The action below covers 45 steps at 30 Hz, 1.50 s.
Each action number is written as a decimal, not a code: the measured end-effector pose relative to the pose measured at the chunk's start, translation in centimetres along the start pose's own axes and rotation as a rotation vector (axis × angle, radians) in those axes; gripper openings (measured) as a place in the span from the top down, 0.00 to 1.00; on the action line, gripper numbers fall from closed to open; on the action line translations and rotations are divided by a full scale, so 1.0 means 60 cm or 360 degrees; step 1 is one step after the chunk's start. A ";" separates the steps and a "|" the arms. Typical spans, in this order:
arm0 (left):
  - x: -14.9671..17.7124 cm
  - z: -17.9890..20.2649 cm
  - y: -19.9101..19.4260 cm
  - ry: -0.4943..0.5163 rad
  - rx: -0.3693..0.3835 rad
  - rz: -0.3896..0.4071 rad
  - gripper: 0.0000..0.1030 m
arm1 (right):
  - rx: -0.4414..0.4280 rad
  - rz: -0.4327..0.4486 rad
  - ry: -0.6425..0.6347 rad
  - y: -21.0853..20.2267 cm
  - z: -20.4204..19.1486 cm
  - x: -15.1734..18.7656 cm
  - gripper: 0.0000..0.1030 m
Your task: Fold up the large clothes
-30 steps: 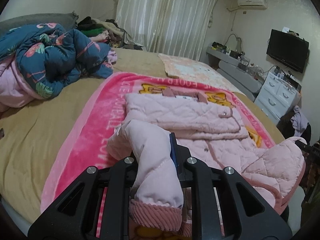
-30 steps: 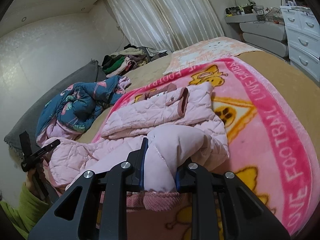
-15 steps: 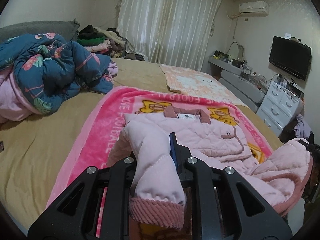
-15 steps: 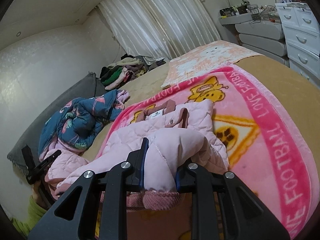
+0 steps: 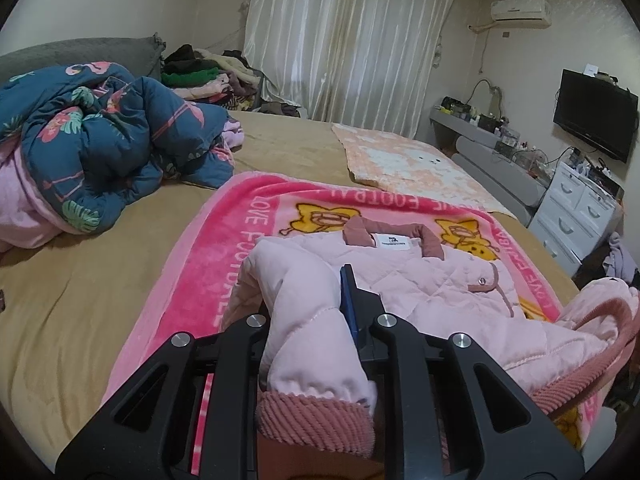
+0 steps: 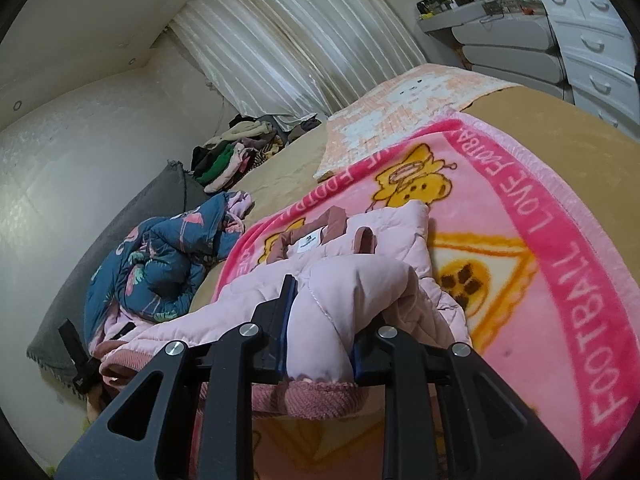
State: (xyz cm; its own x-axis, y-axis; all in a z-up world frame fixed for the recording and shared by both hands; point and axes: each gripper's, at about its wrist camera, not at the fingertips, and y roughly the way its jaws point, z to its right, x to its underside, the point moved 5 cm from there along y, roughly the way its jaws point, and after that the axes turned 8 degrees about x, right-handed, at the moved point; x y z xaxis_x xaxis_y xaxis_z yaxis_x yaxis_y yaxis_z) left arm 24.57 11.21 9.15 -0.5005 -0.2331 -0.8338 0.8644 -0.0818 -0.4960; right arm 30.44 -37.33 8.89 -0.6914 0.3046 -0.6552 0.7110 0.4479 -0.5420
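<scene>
The left tongs (image 5: 316, 312) are clamped on a fold of a pale pink quilted jacket (image 5: 424, 280), a ribbed dusty-rose cuff (image 5: 316, 420) hanging just below the pinch. The right tongs (image 6: 324, 320) are likewise clamped on a bunched fold of the same jacket (image 6: 360, 248), with another ribbed cuff (image 6: 316, 398) beneath them. The jacket lies on a bright pink fleece blanket (image 5: 240, 240) printed with yellow cartoon figures and the words "LOVE FOOTBALL", spread over a tan-covered bed (image 5: 80, 288). Its collar with a white label (image 5: 394, 242) lies at the far end, away from both tongs, and the near part is lifted off the blanket where it is held. In the left wrist view, the jacket's other gripped end rises at the right edge. A rumpled navy floral comforter (image 5: 100, 152) sits on the bed well apart from the blanket, with a pile of clothes (image 5: 204, 76) beyond it near the curtains (image 5: 348, 48).
</scene>
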 end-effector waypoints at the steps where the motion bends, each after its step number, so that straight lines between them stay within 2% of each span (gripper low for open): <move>1: -0.001 -0.001 0.002 0.0000 0.0000 -0.0002 0.88 | 0.0002 -0.0004 0.0009 0.005 0.001 -0.003 0.79; 10: -0.013 -0.018 0.049 0.0000 -0.0022 -0.0041 0.86 | 0.0015 -0.0050 0.0100 0.050 0.016 -0.025 0.78; 13: -0.013 -0.026 0.067 -0.0016 -0.0030 -0.0064 0.86 | -0.0005 -0.0083 0.0150 0.065 0.023 -0.029 0.75; 17: -0.009 -0.042 0.094 -0.0044 -0.0041 -0.0101 0.86 | -0.0131 -0.0150 0.0268 0.081 0.036 -0.039 0.62; 21: -0.003 -0.052 0.115 -0.0067 -0.0045 -0.0129 0.86 | -0.0252 -0.0191 0.0327 0.080 0.035 -0.050 0.33; 27: 0.000 -0.058 0.142 -0.0088 -0.0046 -0.0159 0.86 | -0.0269 -0.0140 0.0315 0.066 0.037 -0.061 0.14; 31: 0.002 -0.059 0.158 -0.0090 -0.0042 -0.0175 0.85 | -0.0306 -0.0068 0.0337 0.054 0.049 -0.067 0.12; 33: 0.003 -0.059 0.166 -0.0091 -0.0043 -0.0187 0.83 | -0.0237 -0.0049 0.0333 0.056 0.061 -0.064 0.09; 36: 0.006 -0.059 0.177 -0.0100 -0.0044 -0.0200 0.80 | -0.0033 -0.0037 0.0249 0.069 0.079 -0.053 0.09; 38: 0.006 -0.059 0.182 -0.0108 -0.0039 -0.0196 0.77 | 0.0120 -0.0031 0.0134 0.082 0.083 -0.039 0.09; 42: 0.006 -0.053 0.181 -0.0110 -0.0029 -0.0175 0.67 | 0.0329 -0.0083 -0.0111 0.123 0.074 0.000 0.09; 44: 0.003 -0.044 0.173 -0.0102 -0.0003 -0.0155 0.46 | 0.0395 -0.0122 -0.0231 0.145 0.064 0.023 0.09; 45: 0.001 -0.040 0.170 -0.0093 0.0000 -0.0148 0.41 | 0.0407 -0.0132 -0.0263 0.153 0.061 0.031 0.09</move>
State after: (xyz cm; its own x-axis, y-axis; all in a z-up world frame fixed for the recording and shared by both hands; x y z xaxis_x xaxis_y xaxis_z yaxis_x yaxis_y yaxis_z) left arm 33.26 12.71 3.46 -0.5747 -0.2806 -0.7687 0.8145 -0.1054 -0.5705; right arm 36.17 -35.70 0.77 -0.7330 0.1256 -0.6685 0.6767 0.2335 -0.6982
